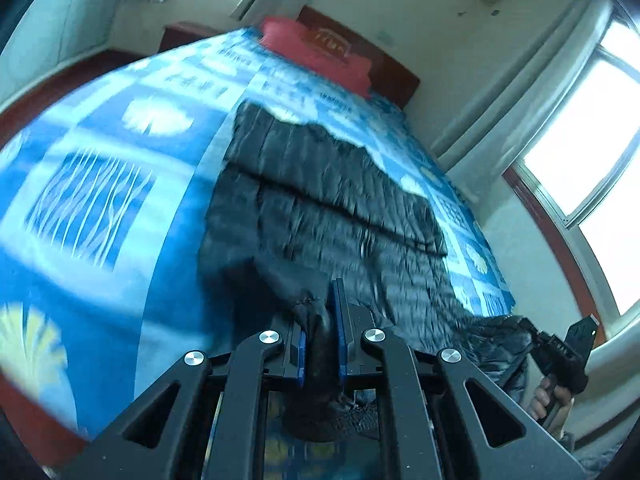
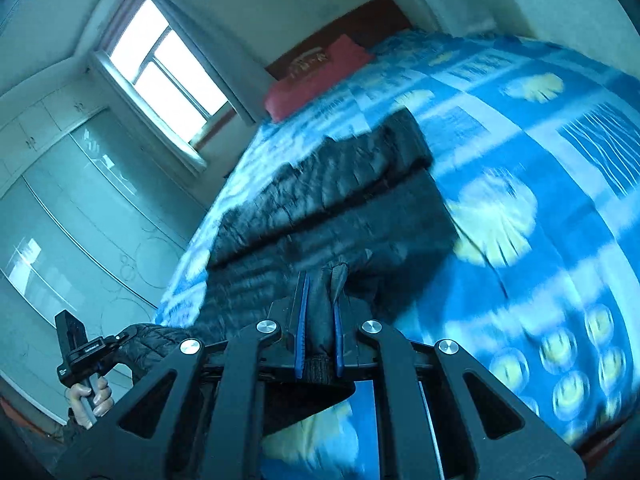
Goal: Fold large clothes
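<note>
A dark quilted jacket [image 1: 320,200] lies spread across the bed, seen also in the right wrist view [image 2: 332,200]. My left gripper [image 1: 320,312] is shut on a bunched corner of its near hem, and the cloth hangs down between the blue pads [image 1: 340,340]. The right gripper [image 2: 320,292] is shut on the other near corner. Both corners are lifted off the bedspread, and the rest of the jacket still rests on the bed. Each view shows the other gripper at its edge, clamped on the jacket: the right gripper [image 1: 532,330] and the left gripper [image 2: 120,338].
A blue patterned bedspread [image 1: 100,200] [image 2: 520,160] covers the bed. A red pillow [image 1: 316,52] [image 2: 316,76] lies by the dark headboard [image 1: 384,68]. Bright windows [image 1: 580,140] [image 2: 168,72] and a pale wardrobe [image 2: 60,220] stand beside the bed. A hand [image 2: 90,396] holds the left gripper's handle.
</note>
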A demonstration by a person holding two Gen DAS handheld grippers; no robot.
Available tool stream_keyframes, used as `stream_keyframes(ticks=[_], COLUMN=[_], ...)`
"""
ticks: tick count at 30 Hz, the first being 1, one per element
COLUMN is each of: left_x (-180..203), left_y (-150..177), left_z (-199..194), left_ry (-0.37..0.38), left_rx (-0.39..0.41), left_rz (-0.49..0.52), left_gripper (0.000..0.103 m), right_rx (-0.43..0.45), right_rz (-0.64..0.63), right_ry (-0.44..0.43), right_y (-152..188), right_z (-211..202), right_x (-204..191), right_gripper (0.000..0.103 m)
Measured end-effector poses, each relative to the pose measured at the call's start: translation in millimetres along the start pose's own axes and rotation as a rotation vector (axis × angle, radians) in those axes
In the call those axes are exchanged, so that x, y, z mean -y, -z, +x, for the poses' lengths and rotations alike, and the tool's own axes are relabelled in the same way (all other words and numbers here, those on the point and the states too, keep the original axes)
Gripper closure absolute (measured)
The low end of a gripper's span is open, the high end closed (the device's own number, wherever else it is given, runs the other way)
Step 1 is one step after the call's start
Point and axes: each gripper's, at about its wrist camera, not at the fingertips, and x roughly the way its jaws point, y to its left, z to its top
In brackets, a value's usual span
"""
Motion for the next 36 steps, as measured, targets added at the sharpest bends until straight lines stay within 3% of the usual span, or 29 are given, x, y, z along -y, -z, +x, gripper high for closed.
stream_keyframes(ticks=[5, 10, 14, 23, 27, 31, 36], left_x=[5, -6, -10, -31, -47, -64, -63], left_y=[-52, -109, -148, -204, -215, -216, -227], left_z=[37, 94, 150, 259, 284, 306, 312], left_ry=[-0.018, -0.032, -0.083, -0.168, -0.219, -0.207, -0.194], left_rx=[0.020, 0.007, -0.012, -0.064, -0.063, -0.095, -0.075], left_rz=[0.017, -0.028, -0.026, -0.038, -0.021, -0.060, -0.068], left_gripper=[0.092, 0.092, 0.092, 0.092, 0.092, 0.092, 0.092], right_rx=[0.043, 0.047, 0.030, -0.027, -0.044, -0.068, -0.052], right_rz=[-0.007, 0.081, 0.093, 0.150, 0.158, 0.176, 0.175], right_ry=[-0.030, -0.049, 0.013, 0.118, 0.158, 0.157, 0.158], right_y=[-53, -117, -154, -193, -200, -198, -208], right_z=[44, 114, 174, 284, 318, 343, 348], right_x=[-3, 16, 28, 71, 90, 105, 102], right_gripper=[0.093, 0.093, 0.092, 0.092, 0.092, 0.092, 0.090])
